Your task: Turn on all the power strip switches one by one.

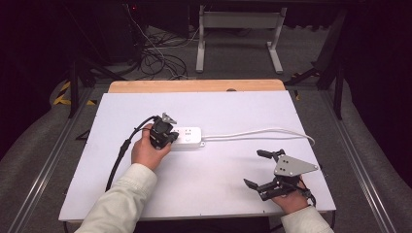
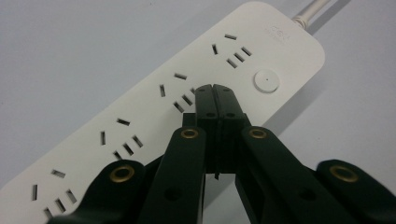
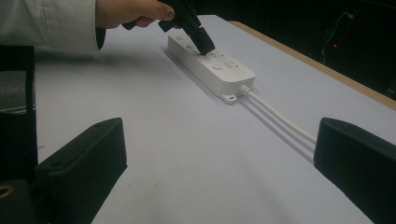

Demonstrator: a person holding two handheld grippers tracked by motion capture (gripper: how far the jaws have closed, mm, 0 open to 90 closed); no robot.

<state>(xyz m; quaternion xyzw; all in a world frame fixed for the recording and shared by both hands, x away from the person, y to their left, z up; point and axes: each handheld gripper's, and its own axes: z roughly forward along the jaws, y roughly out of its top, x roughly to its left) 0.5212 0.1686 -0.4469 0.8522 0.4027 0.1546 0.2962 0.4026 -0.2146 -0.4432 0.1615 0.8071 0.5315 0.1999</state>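
A white power strip (image 1: 187, 137) lies near the middle of the white table, with several socket groups and a round button (image 2: 266, 81) at its cord end. My left gripper (image 1: 171, 138) is shut with nothing between its jaws, and its closed tips (image 2: 215, 89) hover over or rest on the strip's top beside a socket, short of the button. In the right gripper view the left gripper (image 3: 205, 46) angles down onto the power strip (image 3: 210, 65). My right gripper (image 1: 257, 168) is held open over bare table at the front right, jaws wide apart and empty.
The strip's white cord (image 1: 262, 132) runs right in a loop toward the table's right edge. A wooden board edge (image 1: 194, 86) borders the far side of the table (image 1: 204, 194). Cables and a desk frame (image 1: 238, 29) sit on the floor beyond.
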